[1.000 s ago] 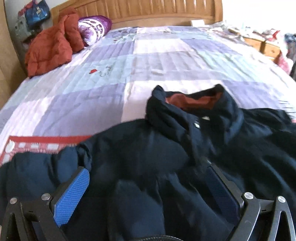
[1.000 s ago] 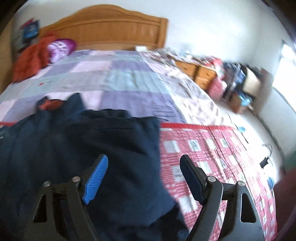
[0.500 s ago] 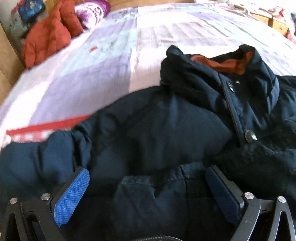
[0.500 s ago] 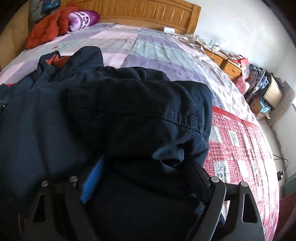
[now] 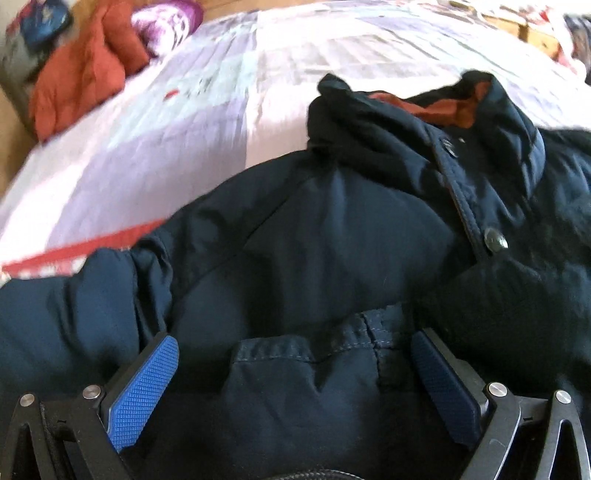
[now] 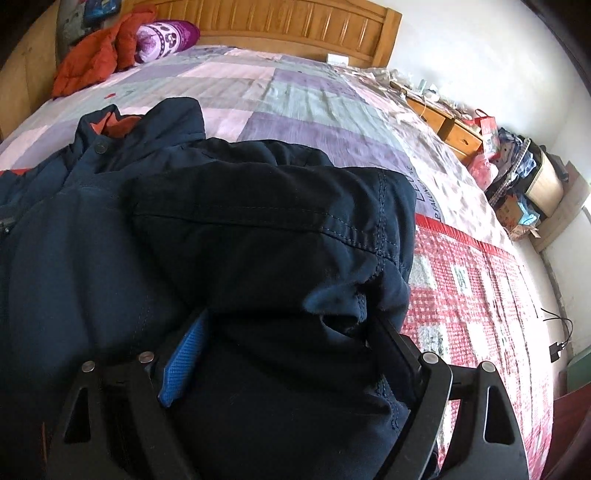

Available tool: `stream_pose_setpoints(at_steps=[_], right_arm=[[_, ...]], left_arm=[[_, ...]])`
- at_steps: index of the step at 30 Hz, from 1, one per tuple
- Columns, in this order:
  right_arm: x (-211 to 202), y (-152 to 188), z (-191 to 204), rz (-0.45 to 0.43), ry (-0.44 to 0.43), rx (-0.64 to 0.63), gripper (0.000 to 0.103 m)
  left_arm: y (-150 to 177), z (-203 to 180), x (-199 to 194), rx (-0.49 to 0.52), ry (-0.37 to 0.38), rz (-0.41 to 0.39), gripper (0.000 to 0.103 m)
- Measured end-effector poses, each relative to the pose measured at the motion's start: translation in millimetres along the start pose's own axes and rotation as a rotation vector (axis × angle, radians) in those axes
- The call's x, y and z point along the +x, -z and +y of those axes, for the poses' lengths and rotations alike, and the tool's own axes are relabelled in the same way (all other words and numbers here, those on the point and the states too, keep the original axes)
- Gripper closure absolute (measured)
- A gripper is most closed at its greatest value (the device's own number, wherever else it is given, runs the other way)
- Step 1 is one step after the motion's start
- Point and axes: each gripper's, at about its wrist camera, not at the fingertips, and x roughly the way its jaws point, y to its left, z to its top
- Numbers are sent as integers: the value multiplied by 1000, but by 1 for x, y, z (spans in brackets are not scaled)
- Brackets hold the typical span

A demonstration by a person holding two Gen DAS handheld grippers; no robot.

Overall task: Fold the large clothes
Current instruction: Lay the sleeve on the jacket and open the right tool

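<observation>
Right wrist view hid much: the jacket [image 6: 240,258] bulged over the right gripper [image 6: 284,354], covering most of its blue left pad [image 6: 183,358] and all of the right pad, so only the black frames showed. Its jaws stood wide, with a thick fold of cloth between them; whether the pads pressed it could not be told. In the left wrist view, slightly blurred, the left gripper [image 5: 293,373] was spread open, both blue pads [image 5: 142,387] clear of the hem lying between them. One navy jacket lay on the bed [image 6: 314,96], its collar [image 5: 424,110] with rust lining pointing toward the headboard [image 6: 288,26], its long axis running down the bed. Two snaps [image 5: 495,240] showed on the placket. One orange garment [image 6: 92,55] and one purple pillow [image 6: 166,35] sat by the headboard
</observation>
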Motion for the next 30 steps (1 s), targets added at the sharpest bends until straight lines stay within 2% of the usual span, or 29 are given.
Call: stream_pose_setpoints(at_steps=[4, 8, 13, 15, 18, 20, 22, 23, 25, 28, 30], right_arm=[[2, -2, 2, 7, 8, 2, 14], [1, -3, 1, 6, 5, 3, 14], [-6, -3, 1, -19, -18, 1, 14], [-3, 0, 4, -14, -40, -12, 14], [-5, -3, 4, -12, -42, -3, 14], [-17, -4, -3, -60, -38, 7, 14], [-19, -1, -15, -95, 14, 22, 14], [-4, 4, -23, -26, 2, 29, 14], [12, 9, -42, 38, -110, 112, 13], [10, 7, -56, 29, -119, 154, 12], [-4, 5, -57, -20, -94, 144, 12]], left_arm=[[4, 11, 6, -58, 48, 26, 0], [7, 10, -13, -9, -46, -38, 0], [22, 41, -17, -132, -62, -46, 0], [32, 43, -3, -151, -37, 4, 0], [29, 44, 0, -173, -36, 19, 0], [27, 42, -3, -144, -54, 6, 0], [28, 45, -6, -128, -73, -17, 0], [31, 50, -8, -139, -59, -24, 0], [35, 52, -9, -139, -61, -26, 0], [35, 50, -4, -143, -62, -11, 0], [33, 47, -1, -135, -62, 0, 0]])
